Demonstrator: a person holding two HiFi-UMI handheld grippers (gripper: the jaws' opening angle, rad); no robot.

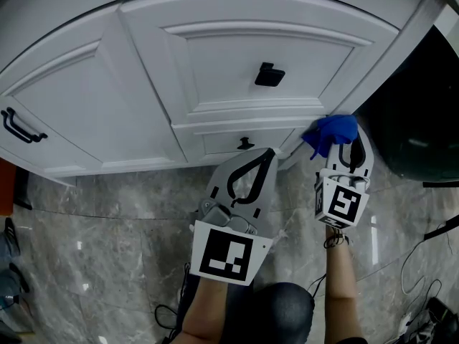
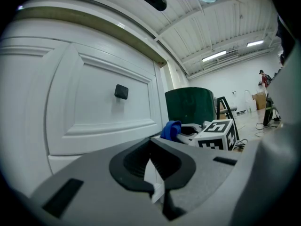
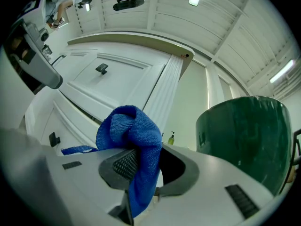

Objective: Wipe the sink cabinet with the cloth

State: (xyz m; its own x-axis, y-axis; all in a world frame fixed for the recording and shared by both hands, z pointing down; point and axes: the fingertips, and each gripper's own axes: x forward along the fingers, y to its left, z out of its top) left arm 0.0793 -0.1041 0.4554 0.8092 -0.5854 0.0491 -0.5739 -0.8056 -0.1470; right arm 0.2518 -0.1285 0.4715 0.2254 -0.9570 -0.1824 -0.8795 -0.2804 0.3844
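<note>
The white sink cabinet fills the top of the head view, its panelled door carrying a black knob. My right gripper is shut on a blue cloth, held at the cabinet's lower right corner; whether it touches I cannot tell. In the right gripper view the cloth bunches out of the right gripper, in front of the fluted corner post. My left gripper is shut and holds nothing, pointing at the lower drawer's knob. The left gripper faces the door panel.
A dark green bin stands right of the cabinet, close to the right gripper. A black bar handle is on the left door. Cables trail over the grey marble floor at the lower right.
</note>
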